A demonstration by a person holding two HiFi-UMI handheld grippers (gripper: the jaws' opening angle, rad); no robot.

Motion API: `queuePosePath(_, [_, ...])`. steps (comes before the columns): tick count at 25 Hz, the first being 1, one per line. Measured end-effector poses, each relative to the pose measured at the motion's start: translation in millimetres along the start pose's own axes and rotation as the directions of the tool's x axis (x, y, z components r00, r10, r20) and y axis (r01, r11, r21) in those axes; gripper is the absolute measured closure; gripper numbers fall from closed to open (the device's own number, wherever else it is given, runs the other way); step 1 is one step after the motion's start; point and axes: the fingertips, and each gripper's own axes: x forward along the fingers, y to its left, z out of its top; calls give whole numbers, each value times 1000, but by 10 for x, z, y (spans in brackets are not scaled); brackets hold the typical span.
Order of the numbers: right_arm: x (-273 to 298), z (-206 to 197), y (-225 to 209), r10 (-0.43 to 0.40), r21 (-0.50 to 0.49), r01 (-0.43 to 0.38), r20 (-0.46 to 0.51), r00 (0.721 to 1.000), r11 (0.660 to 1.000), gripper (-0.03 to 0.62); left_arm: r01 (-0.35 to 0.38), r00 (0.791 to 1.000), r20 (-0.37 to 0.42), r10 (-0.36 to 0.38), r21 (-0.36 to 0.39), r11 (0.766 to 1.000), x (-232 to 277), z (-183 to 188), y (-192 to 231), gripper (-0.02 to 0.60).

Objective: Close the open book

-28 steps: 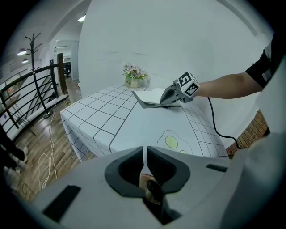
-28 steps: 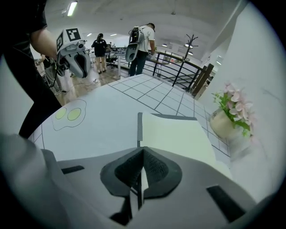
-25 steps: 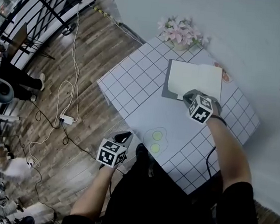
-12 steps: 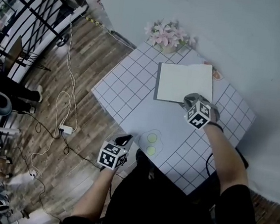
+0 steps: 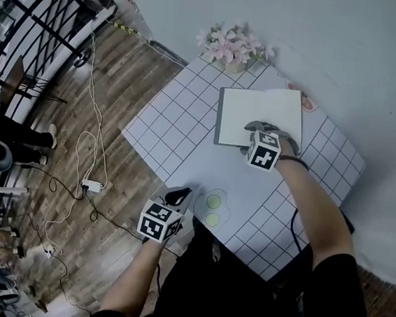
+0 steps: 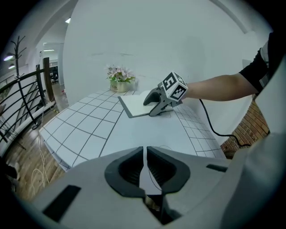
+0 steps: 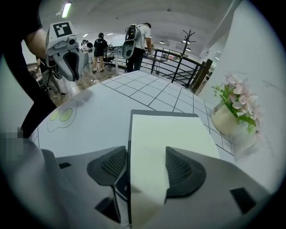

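A brown wooden plank floor (image 5: 122, 76) fills the left of the head view, with a black metal railing (image 5: 36, 25) along its far side. On it stands the white surface with a black grid pattern (image 5: 180, 124), set cornerwise to the person and pushed against a pale wall.

The grey-covered book with cream pages (image 5: 259, 111) lies flat on the far half of the surface, just in front of the flowers. A cream page faces up, and the grey cover shows as a thin border along its left side.

The right hand-held gripper (image 5: 250, 140) is tilted down onto the near edge of the book. Its jaws have just been opening and now stand wide apart. In the right gripper view (image 7: 146, 151) the cream page stretches between them, with its near corner loose in the gap and neither pad pressing on it.

The left hand-held gripper (image 5: 178, 196) hangs at the near left edge of the surface, well apart from the book. In the left gripper view (image 6: 145, 150) its jaws are drawn together to a narrow slit with nothing between them.

A cream pot of pink flowers (image 5: 230, 49) stands at the far corner of the surface. A white fried-egg-shaped mat with two yellow-green circles (image 5: 210, 208) lies near the front edge, just beside the left hand-held gripper. A white power strip with a trailing cable (image 5: 93, 168) rests on the floor.
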Motion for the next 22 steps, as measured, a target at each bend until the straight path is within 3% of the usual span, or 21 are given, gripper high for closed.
queuePosePath(7, [-15, 12, 120, 98, -49, -97, 32, 995, 994, 449, -1, 1000, 26, 0, 58, 998, 222, 388, 130, 549])
queuePosePath(15, [-31, 21, 231, 149, -65, -146, 43, 988, 987, 579, 27, 1000, -7, -27, 64, 998, 366, 347, 91, 549])
queuePosePath(22, [-81, 35, 235, 122, -46, -120, 59, 991, 992, 591, 36, 999, -19, -35, 80, 996, 376, 335, 74, 549])
